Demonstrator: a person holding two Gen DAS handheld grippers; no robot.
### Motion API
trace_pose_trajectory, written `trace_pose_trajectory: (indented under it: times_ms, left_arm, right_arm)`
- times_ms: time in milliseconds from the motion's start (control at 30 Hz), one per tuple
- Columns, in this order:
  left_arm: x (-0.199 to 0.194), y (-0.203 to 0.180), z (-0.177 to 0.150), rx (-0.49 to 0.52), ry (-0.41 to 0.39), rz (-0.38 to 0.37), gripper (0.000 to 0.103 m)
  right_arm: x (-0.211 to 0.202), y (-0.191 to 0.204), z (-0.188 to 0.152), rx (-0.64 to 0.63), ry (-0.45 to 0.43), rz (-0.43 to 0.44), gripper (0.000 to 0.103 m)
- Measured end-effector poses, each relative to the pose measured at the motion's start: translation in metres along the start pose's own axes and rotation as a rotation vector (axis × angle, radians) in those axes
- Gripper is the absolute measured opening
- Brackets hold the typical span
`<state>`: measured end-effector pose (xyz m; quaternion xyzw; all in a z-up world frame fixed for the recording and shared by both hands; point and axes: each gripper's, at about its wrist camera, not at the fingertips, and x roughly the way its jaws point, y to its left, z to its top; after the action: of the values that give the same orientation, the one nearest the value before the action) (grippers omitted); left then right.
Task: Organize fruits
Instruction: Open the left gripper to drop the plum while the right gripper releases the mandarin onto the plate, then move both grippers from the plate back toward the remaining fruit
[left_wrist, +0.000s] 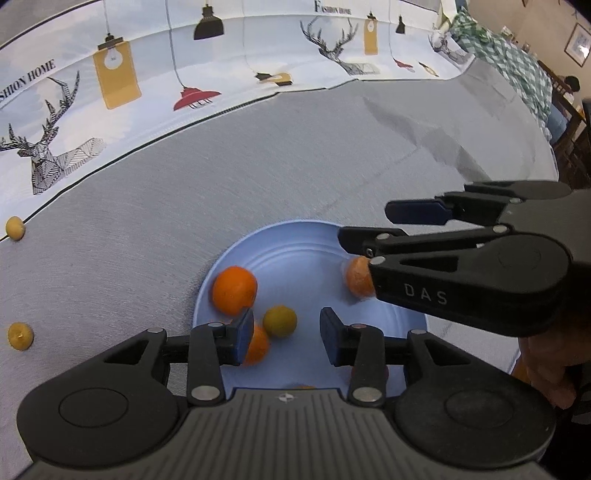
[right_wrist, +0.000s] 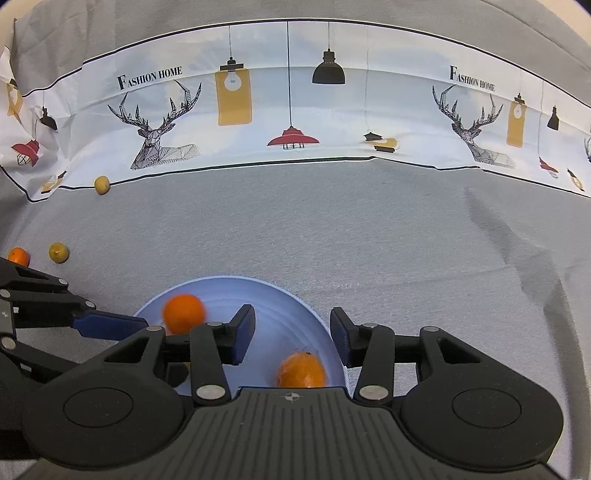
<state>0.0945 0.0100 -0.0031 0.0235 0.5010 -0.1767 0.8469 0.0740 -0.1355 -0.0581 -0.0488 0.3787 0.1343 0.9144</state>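
A pale blue plate (left_wrist: 295, 243) lies on the grey cloth and holds several fruits: a big orange (left_wrist: 234, 290), a yellow-green fruit (left_wrist: 280, 321), another orange (left_wrist: 258, 345) behind my left finger, and an orange (left_wrist: 356, 277) at the right rim. My left gripper (left_wrist: 287, 338) is open above the plate, holding nothing. My right gripper (right_wrist: 292, 338) is open above the plate (right_wrist: 280, 295), over an orange (right_wrist: 302, 370); it also shows in the left wrist view (left_wrist: 364, 225). Another orange (right_wrist: 183, 313) looks blurred.
Loose small fruits lie on the cloth to the left: two yellow ones (left_wrist: 15, 228) (left_wrist: 20, 335), seen also from the right wrist (right_wrist: 102, 184) (right_wrist: 58, 252), and an orange one (right_wrist: 18, 256). A printed deer-and-lamp cloth (right_wrist: 295, 110) stands along the back.
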Motion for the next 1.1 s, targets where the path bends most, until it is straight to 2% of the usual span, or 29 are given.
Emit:
trace_pose_trajectory:
  times_ms: [133, 200, 267, 333, 500, 667, 700, 900, 1000, 1100]
  left_arm:
    - [-0.005, 0.010, 0.002, -0.039, -0.019, 0.017, 0.038]
    - [-0.009, 0.017, 0.004, -0.067, -0.031, 0.027, 0.026]
    - [-0.013, 0.027, 0.006, -0.105, -0.042, 0.035, 0.026]
    - [-0.018, 0.035, 0.007, -0.138, -0.050, 0.045, 0.020]
    - [-0.034, 0.062, 0.010, -0.224, -0.084, 0.085, 0.019]
    - [-0.046, 0.085, 0.011, -0.296, -0.108, 0.108, 0.019]
    - [-0.047, 0.090, 0.011, -0.307, -0.112, 0.109, 0.019]
    - [-0.055, 0.126, 0.004, -0.398, -0.140, 0.122, 0.019]
    - [-0.051, 0.150, -0.005, -0.464, -0.113, 0.161, 0.019]
    - [-0.055, 0.174, -0.012, -0.529, -0.125, 0.174, 0.019]
  right_arm:
    - [0.000, 0.001, -0.001, 0.004, -0.007, -0.002, 0.047]
    - [-0.001, 0.003, -0.001, 0.004, -0.014, 0.001, 0.047]
    - [-0.001, 0.005, 0.000, 0.005, -0.020, 0.004, 0.047]
    - [-0.001, 0.007, 0.001, 0.004, -0.025, 0.008, 0.047]
    - [-0.001, 0.019, 0.006, 0.001, -0.042, 0.024, 0.044]
    - [-0.002, 0.035, 0.009, -0.001, -0.074, 0.056, 0.032]
    - [-0.002, 0.038, 0.010, -0.001, -0.080, 0.064, 0.027]
    - [0.000, 0.065, 0.015, -0.008, -0.118, 0.126, 0.025]
    - [0.005, 0.078, 0.014, -0.012, -0.133, 0.159, 0.025]
    - [0.005, 0.095, 0.015, -0.018, -0.152, 0.225, 0.025]
